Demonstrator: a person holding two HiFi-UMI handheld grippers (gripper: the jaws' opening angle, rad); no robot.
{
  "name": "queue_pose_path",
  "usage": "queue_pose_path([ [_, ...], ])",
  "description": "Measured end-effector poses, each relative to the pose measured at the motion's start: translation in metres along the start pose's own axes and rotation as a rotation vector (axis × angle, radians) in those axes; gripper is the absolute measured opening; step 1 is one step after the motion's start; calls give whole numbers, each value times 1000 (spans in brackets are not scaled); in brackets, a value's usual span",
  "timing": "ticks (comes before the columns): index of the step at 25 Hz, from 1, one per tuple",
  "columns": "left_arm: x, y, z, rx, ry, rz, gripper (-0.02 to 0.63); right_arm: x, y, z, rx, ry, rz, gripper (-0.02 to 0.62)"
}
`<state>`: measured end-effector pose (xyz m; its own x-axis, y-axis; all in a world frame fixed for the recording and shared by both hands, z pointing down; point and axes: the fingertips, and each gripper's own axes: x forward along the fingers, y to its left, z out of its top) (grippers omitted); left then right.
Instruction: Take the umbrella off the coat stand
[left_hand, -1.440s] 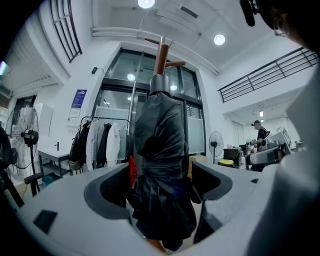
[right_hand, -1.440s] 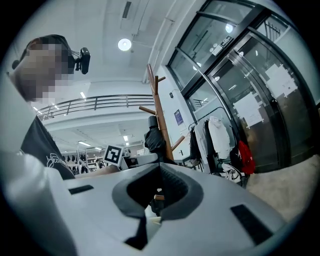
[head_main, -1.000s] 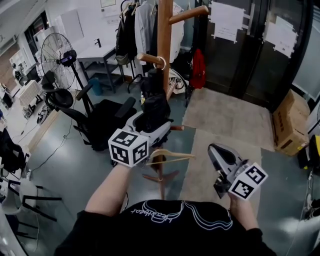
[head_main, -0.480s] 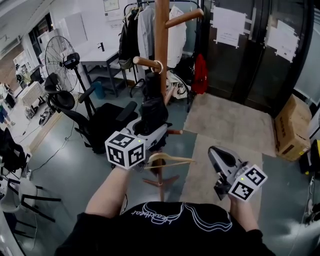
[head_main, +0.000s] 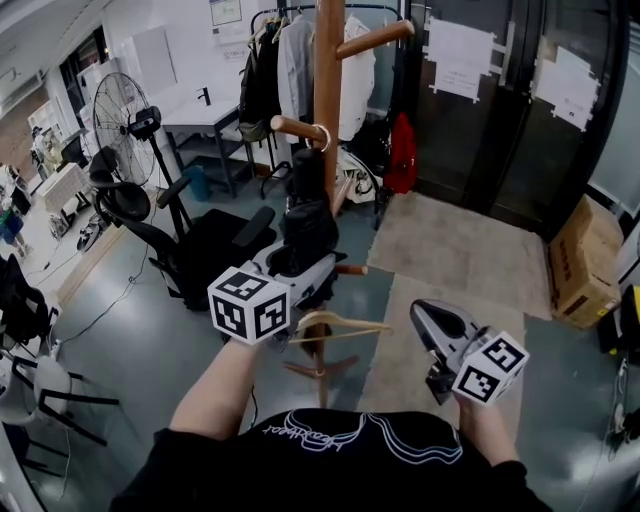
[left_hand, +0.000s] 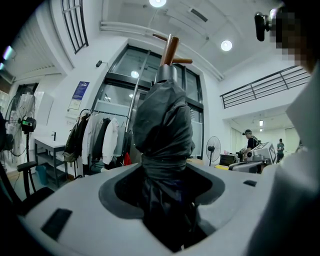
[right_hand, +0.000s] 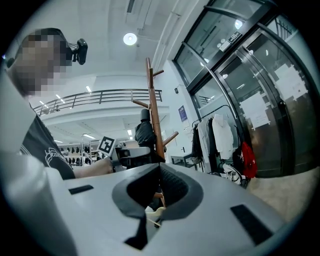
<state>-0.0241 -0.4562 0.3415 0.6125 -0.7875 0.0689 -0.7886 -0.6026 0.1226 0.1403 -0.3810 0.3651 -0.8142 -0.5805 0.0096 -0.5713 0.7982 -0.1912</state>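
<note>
A folded black umbrella (head_main: 308, 212) hangs by a light loop from a lower peg of the wooden coat stand (head_main: 328, 80). My left gripper (head_main: 300, 262) is level at the umbrella's lower part, and its jaws are closing on it. In the left gripper view the black fabric (left_hand: 162, 125) fills the gap between the jaws of the left gripper (left_hand: 167, 200) and bunches against both sides. The stand's pole (left_hand: 170, 47) rises behind it. My right gripper (head_main: 430, 318) is held apart at the lower right, shut and empty. In its own view the right gripper (right_hand: 160, 187) faces the stand (right_hand: 152, 110).
A wooden hanger (head_main: 335, 325) hangs low on the stand, just below my left gripper. A standing fan (head_main: 120, 115) and a black office chair (head_main: 200, 240) are to the left. A clothes rack (head_main: 290, 50) stands behind, with glass doors, a floor mat (head_main: 450, 240) and a cardboard box (head_main: 580, 250) to the right.
The left gripper's jaws have drawn in around the umbrella. Both hands stay almost where they were.
</note>
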Motion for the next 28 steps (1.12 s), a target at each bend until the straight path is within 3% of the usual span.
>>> queue_pose_path([
  [28, -47, -11, 36, -33, -27, -92, 242, 37, 77, 9, 8, -10, 34, 3],
])
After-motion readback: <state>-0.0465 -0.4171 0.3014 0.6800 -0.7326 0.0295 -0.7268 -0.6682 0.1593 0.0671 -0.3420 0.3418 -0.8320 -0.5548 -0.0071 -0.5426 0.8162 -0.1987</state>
